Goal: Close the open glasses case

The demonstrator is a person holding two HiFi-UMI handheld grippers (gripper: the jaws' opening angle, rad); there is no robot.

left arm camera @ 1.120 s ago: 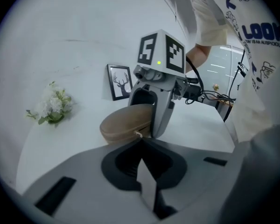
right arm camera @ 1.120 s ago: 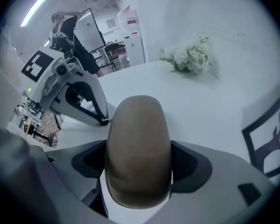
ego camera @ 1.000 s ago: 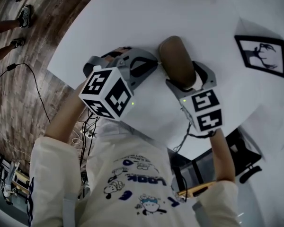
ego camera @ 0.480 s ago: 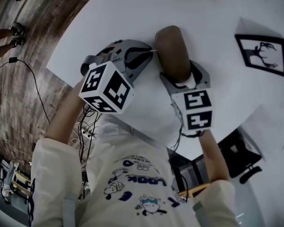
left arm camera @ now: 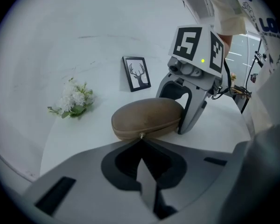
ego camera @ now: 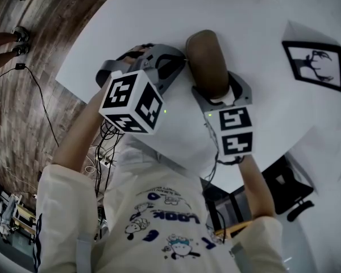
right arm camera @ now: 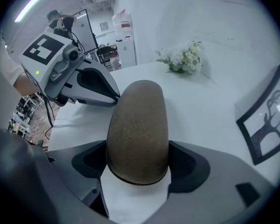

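Left gripper [ego camera: 182, 61] jaws just closed, empty, tips at glasses case [ego camera: 207, 56] seam | right gripper [ego camera: 217, 90] clamping case's 6 o'clock end | white table [ego camera: 131, 21], deer picture [ego camera: 315, 66] 2 o'clock, wood floor [ego camera: 23, 95] 9 o'clock

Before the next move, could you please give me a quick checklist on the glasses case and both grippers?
1. Glasses case lid down, visible seam closed: ok.
2. Right gripper clamped across the case's near end: ok.
3. Left gripper jaws together at the small metal pull on the seam: ok; whether they pinch it: cannot tell.
4. Case lying flat on the table: ok.
5. Seam closed on the far side: cannot tell.
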